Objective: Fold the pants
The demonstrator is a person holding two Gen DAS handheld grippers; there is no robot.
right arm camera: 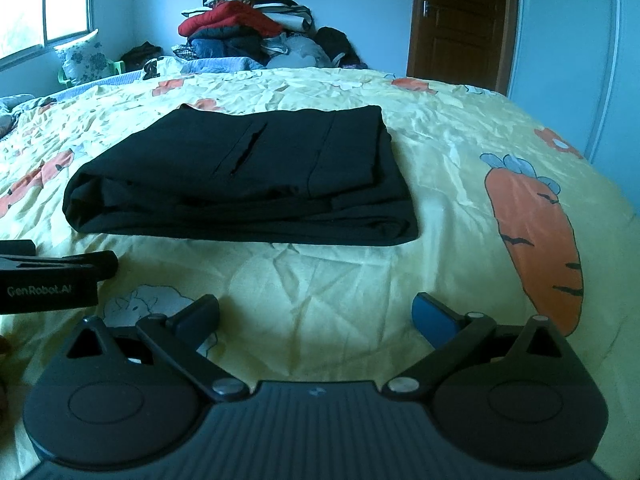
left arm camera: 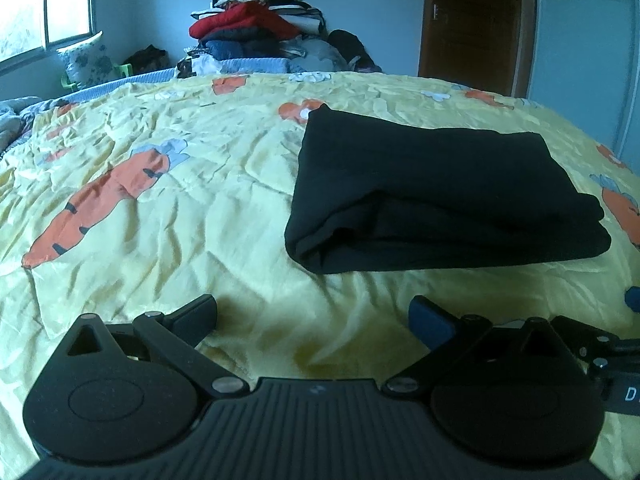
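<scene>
The black pants (left arm camera: 440, 196) lie folded in a compact rectangle on the yellow carrot-print bedsheet (left arm camera: 180, 220). In the right wrist view the pants (right arm camera: 248, 176) lie ahead and to the left, with a pocket slit on top. My left gripper (left arm camera: 314, 320) is open and empty, just above the sheet, short of the pants' near edge. My right gripper (right arm camera: 316, 318) is open and empty, also short of the pants. The left gripper's body (right arm camera: 48, 276) shows at the left edge of the right wrist view.
A tall pile of clothes (left arm camera: 256, 24) stands past the far end of the bed. A brown door (left arm camera: 476, 20) is at the back right, a window (left arm camera: 44, 4) at the left. A pillow on a green chair (left arm camera: 86, 64) sits below the window.
</scene>
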